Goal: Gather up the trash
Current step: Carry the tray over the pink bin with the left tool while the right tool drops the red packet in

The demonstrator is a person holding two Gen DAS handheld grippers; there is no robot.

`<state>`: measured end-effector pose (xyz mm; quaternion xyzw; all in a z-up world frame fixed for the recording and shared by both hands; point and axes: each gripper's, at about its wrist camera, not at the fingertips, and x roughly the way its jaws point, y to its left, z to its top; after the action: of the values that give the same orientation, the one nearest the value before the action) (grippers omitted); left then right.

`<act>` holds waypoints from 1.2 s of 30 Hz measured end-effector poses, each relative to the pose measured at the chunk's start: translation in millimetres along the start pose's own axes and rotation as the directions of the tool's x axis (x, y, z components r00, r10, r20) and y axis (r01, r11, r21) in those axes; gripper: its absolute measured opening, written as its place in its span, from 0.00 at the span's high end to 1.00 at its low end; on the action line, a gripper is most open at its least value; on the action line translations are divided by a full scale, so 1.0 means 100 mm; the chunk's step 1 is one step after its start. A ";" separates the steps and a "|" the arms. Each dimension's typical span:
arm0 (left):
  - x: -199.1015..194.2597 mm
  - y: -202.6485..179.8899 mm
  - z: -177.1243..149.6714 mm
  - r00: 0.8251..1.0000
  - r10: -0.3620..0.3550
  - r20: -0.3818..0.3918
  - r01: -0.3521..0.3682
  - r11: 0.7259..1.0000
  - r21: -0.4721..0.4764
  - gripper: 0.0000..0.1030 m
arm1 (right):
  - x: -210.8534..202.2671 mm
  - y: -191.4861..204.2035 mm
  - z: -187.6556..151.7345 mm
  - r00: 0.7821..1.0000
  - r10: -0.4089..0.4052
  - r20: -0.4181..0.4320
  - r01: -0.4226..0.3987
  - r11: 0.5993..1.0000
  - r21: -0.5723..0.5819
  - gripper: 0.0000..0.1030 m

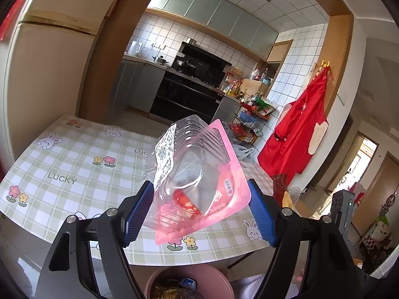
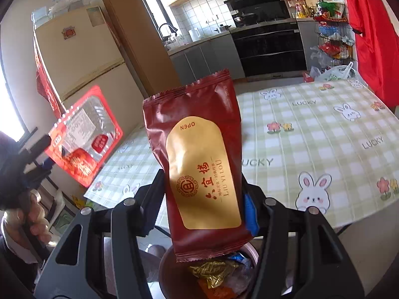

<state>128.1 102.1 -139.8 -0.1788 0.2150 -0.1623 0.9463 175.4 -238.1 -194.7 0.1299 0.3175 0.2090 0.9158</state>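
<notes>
Carrying is the step in hand: two pieces of trash are held above the bin. At the centre of the left wrist view, a clear plastic blister pack (image 1: 197,174) with a pink card backing is clamped between the blue pads of the left gripper (image 1: 199,214). At the centre of the right wrist view, a dark red snack wrapper (image 2: 202,164) is pinched upright by the right gripper (image 2: 204,214). The pink trash bin (image 1: 189,280), already part-filled, is seen at the bottom edge of both views. Next, each piece must be brought over the bin mouth and released.
</notes>
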 end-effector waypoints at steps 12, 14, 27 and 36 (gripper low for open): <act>-0.37 -0.14 -0.23 0.999 -0.024 0.039 0.024 1.000 0.011 0.28 | -0.23 0.23 -0.29 1.000 0.014 -0.009 -0.014 0.999 -0.035 0.46; -0.42 -0.15 -0.27 0.999 -0.027 0.041 0.027 1.000 0.010 0.28 | -0.25 0.27 -0.34 1.000 0.015 -0.016 -0.015 0.999 -0.042 0.46; -0.37 -0.06 -0.31 0.999 -0.029 0.020 0.029 0.999 -0.014 0.28 | 0.03 0.42 -0.47 0.992 0.055 -0.115 -0.063 0.996 -0.067 0.43; -0.25 -0.03 -0.35 1.000 -0.025 -0.008 0.025 0.999 -0.035 0.28 | 0.16 0.46 -0.53 0.985 0.071 -0.156 -0.083 0.994 -0.071 0.29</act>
<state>89.6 99.6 -158.7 -0.1974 0.2195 -0.1711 0.9400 139.2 -184.9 -226.4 0.0902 0.3731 0.2658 0.8843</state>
